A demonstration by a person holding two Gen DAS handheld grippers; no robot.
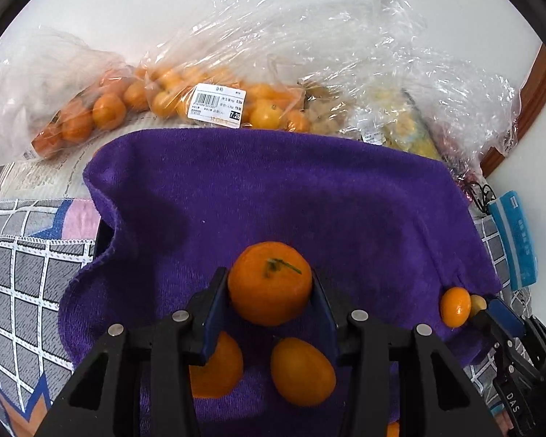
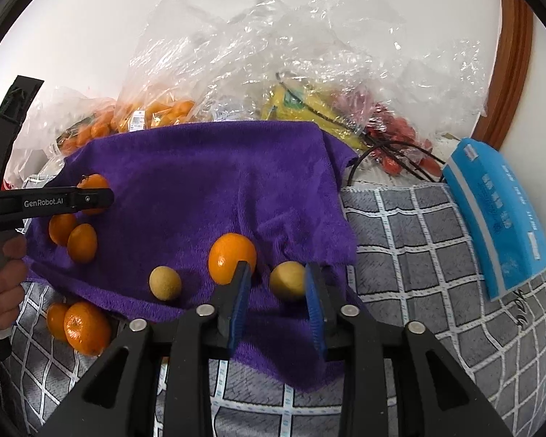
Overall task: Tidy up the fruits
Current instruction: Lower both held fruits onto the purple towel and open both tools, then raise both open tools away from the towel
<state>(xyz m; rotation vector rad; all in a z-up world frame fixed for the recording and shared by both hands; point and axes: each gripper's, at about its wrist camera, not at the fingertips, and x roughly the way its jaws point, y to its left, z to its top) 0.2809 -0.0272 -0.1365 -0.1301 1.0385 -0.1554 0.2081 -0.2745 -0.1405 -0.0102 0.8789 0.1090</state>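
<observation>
My left gripper (image 1: 270,286) clamping a stemmed mandarin (image 1: 270,282) over the purple towel (image 1: 273,189), two more oranges lying just below it, my right gripper (image 2: 277,281) standing wide around a small yellow fruit (image 2: 287,280), bagged kumquats (image 1: 214,98) sitting behind the towel.

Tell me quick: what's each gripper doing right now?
Left gripper: shut on the tangerine, over the purple towel.
Right gripper: open, a small yellow fruit between its fingers, not clamped.
</observation>
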